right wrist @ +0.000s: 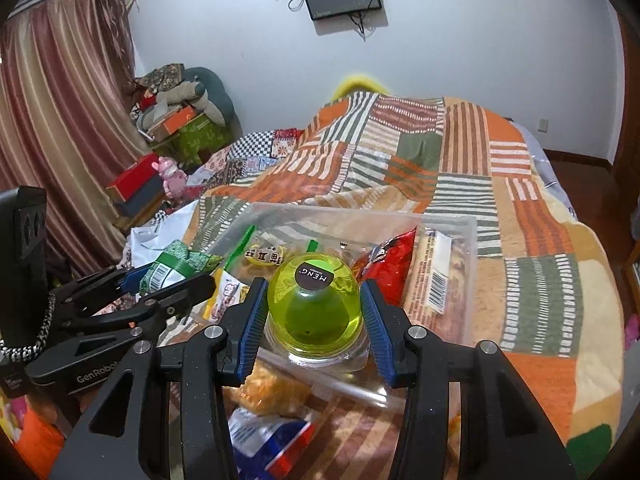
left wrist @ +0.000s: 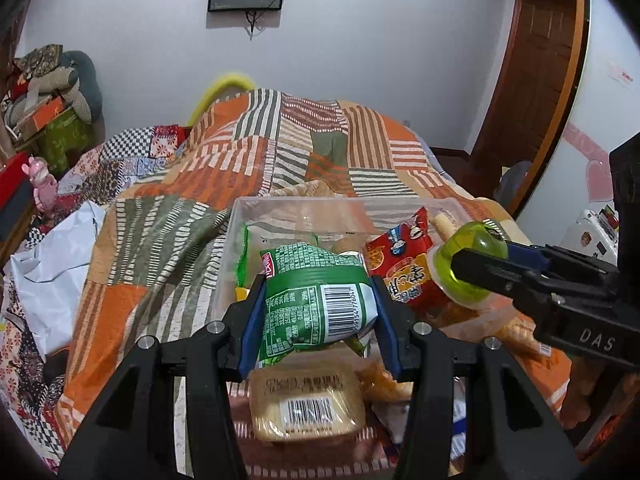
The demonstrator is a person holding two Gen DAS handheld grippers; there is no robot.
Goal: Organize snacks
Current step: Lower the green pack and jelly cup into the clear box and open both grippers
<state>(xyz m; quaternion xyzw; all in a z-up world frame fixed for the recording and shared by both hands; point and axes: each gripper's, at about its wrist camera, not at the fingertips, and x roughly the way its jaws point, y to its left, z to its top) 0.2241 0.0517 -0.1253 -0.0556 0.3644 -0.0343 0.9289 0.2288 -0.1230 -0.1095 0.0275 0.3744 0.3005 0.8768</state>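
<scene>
**Left wrist view: both grippers loaded over the snack bin**

Left wrist view, lower centre: our left gripper (left wrist: 318, 318) has its jaws clamped on a green snack packet (left wrist: 316, 304), held above the clear plastic bin (left wrist: 304, 204) on the patchwork quilt (left wrist: 280, 140). At the right of that frame our right gripper (left wrist: 466, 266) pinches a green jelly cup (left wrist: 470, 256). In the right wrist view the cup (right wrist: 314, 308) sits at centre frame, over the bin's near edge, beside a red packet (right wrist: 386, 266).
</scene>
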